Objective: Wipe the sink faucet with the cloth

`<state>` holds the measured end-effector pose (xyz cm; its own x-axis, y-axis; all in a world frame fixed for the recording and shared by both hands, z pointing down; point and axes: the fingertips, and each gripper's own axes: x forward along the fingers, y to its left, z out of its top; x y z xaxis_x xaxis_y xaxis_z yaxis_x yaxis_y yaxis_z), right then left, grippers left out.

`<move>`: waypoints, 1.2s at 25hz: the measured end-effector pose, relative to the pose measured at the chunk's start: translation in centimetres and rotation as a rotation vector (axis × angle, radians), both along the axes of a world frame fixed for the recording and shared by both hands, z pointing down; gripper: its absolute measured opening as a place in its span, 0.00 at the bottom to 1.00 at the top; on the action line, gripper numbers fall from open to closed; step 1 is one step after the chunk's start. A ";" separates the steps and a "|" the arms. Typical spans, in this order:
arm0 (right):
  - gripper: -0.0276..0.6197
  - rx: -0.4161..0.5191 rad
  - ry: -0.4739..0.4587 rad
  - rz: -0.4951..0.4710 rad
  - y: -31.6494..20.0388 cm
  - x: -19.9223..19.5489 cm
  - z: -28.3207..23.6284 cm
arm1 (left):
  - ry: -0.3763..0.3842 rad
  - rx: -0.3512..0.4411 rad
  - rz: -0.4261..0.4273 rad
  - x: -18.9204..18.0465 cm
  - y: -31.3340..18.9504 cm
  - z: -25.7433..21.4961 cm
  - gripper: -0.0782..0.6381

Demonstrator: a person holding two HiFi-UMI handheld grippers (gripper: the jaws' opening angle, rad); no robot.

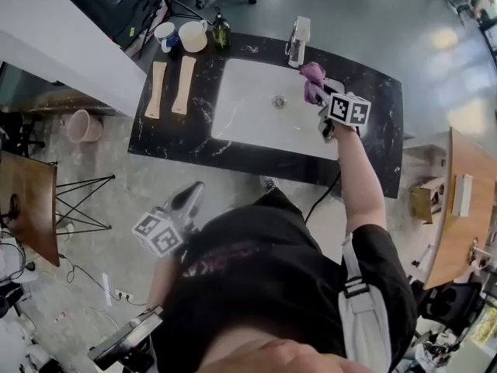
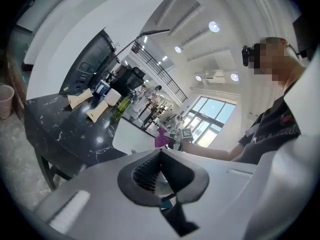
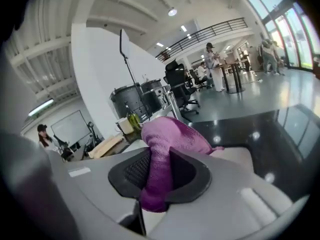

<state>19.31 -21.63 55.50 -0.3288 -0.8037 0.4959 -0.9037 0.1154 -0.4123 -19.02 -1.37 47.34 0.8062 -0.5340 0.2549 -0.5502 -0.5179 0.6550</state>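
At the far left a round pink bucket [image 1: 82, 125] stands on the grey floor. The left gripper [image 1: 192, 194] is held low in front of the person's body, off the counter's near edge and pointing towards it. In the left gripper view its dark ribbed pads [image 2: 145, 171] meet at the tips with nothing between them. On the glossy black marbled counter [image 1: 373, 92] two flat pale wooden pieces [image 1: 184, 84] lie side by side, with two round mugs [image 1: 192, 36] and a green bottle [image 1: 221, 32] behind them. The white rectangular sink [image 1: 248, 123] is set into the counter, and the boxy metal faucet [image 1: 298, 40] stands at its back rim. The purple cloth [image 1: 314, 81], soft and nubbly, is bunched just right of the faucet; whether it touches cannot be told. The right gripper [image 1: 323, 109] clamps it: a fold runs down between the pads [image 3: 134, 170] and the rest bulges over the tips. The right arm [image 1: 361, 185] reaches out straight over the sink's right end
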 end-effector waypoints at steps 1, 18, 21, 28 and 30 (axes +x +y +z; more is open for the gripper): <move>0.19 0.011 -0.048 0.029 2.3 -0.3 -0.8 | 0.014 0.005 0.034 -0.1 0.4 -0.1 0.11; 0.19 -0.382 0.184 0.471 29.9 13.6 5.3 | 0.070 -0.021 0.399 4.3 7.7 0.9 0.11; 0.19 -0.473 0.487 0.349 29.4 13.0 6.1 | 0.071 -0.016 0.392 6.1 8.3 0.6 0.11; 0.18 -0.438 0.721 0.287 28.6 11.2 6.0 | 0.069 0.010 0.390 9.7 9.4 0.0 0.11; 0.18 -0.423 0.687 0.276 28.6 11.1 6.0 | 0.064 0.014 0.392 10.5 9.7 -0.4 0.11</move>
<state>30.44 6.96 61.46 0.3353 -0.5132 0.7901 -0.9421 -0.1860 0.2790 -8.49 8.34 46.94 0.9636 -0.1852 0.1926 -0.2671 -0.6897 0.6730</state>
